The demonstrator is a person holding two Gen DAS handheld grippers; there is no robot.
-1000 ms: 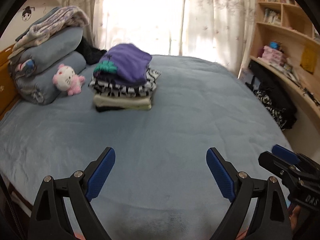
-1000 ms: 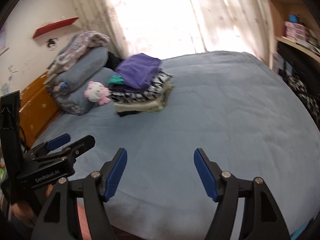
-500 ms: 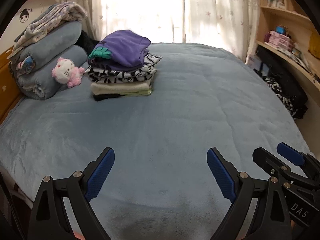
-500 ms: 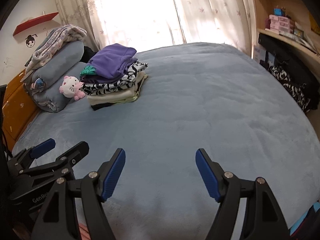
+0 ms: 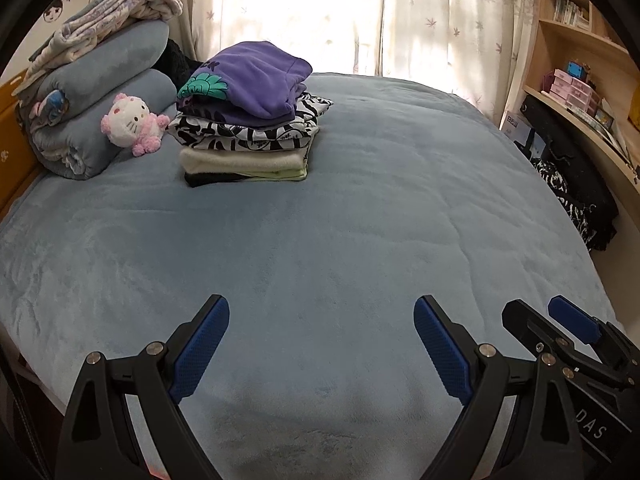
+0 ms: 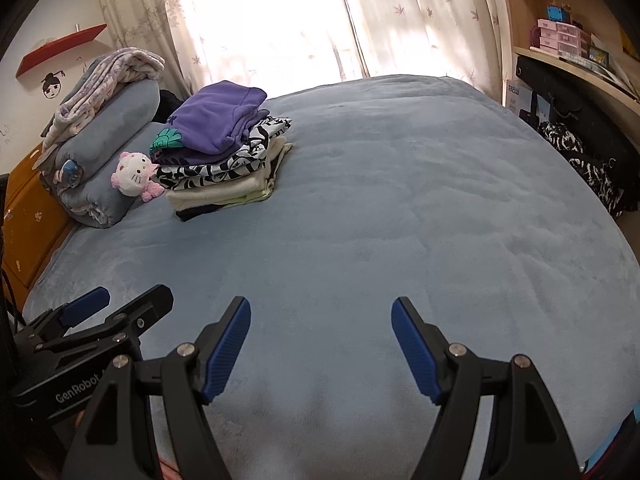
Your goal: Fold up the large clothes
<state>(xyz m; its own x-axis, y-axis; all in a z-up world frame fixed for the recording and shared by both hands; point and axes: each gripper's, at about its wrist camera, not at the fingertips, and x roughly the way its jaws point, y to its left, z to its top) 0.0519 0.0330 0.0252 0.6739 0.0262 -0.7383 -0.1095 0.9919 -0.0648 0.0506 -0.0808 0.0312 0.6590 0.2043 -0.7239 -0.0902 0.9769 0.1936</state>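
Left gripper (image 5: 320, 344): jaws spread wide, nothing between them; ribbed blue rubber pads (image 5: 199, 347) on black plastic arms with silver rivets. Right gripper (image 6: 320, 346): likewise spread and empty, same blue pads (image 6: 226, 346). Both poised above the near part of the bed cover (image 5: 340, 220), not touching it. Cover: blue-grey plush, short nap, faint brush marks, slightly domed.

Stack of folded clothes (image 5: 246, 120): placed on the far left of the bed, well apart from both grippers. Top layer: soft purple fleece garment (image 5: 256, 76) with a teal print, rounded and loosely folded. Beneath: black-and-white patterned fabric (image 5: 248, 138), then a thick cream layer, a pale green edge, a black bottom layer. Stack roughly rectangular, flat-lying; long axis across the left wrist view, folded edges facing the near side.

Just beside the stack, to its left: fluffy white-and-pink plush cat (image 5: 134, 124), leaning on rolled blue-grey bedding (image 5: 100, 92). Behind: sheer leaf-print curtains (image 5: 432, 12), backlit.
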